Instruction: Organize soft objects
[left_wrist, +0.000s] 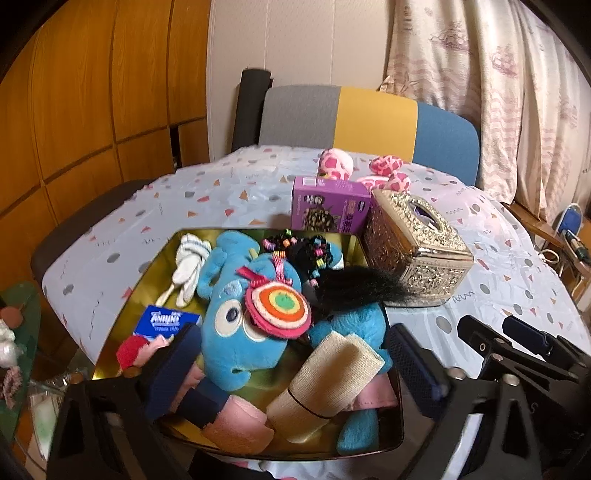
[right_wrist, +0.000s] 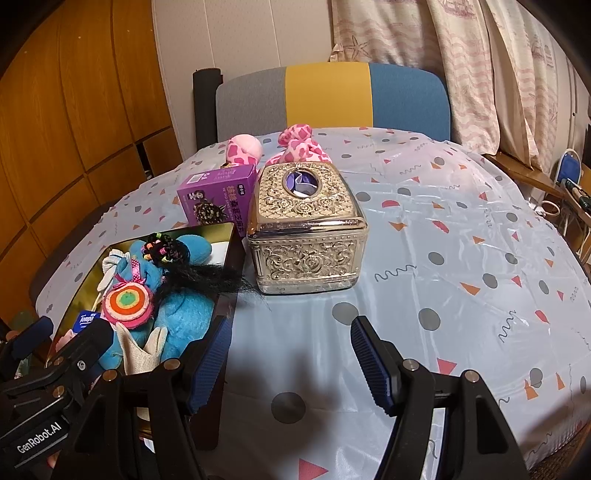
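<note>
- Soft objects fill the gold tin tray (left_wrist: 162, 254) on the patterned tablecloth (right_wrist: 443, 258): a fuzzy blue plush toy (left_wrist: 240, 332), a round felt target disc (left_wrist: 279, 306), knotted white cloth (left_wrist: 190, 262), black hair with coloured beads (left_wrist: 332, 280), a beige woven roll (left_wrist: 325, 384), pink fabric (left_wrist: 240, 424) and a blue tissue pack (left_wrist: 166, 321).
- Left gripper (left_wrist: 291, 369) hangs over the tray, jaws spread wide, clamping nothing.
- Right gripper (right_wrist: 291, 354) hovers above bare tablecloth, jaws apart, empty.
- Only the right view shows the embossed metal tissue box's (right_wrist: 306, 236) oval top opening.
- A purple carton (right_wrist: 218, 199) stands behind the tray, with a pink spotted plush (right_wrist: 295, 144) beyond it.
</note>
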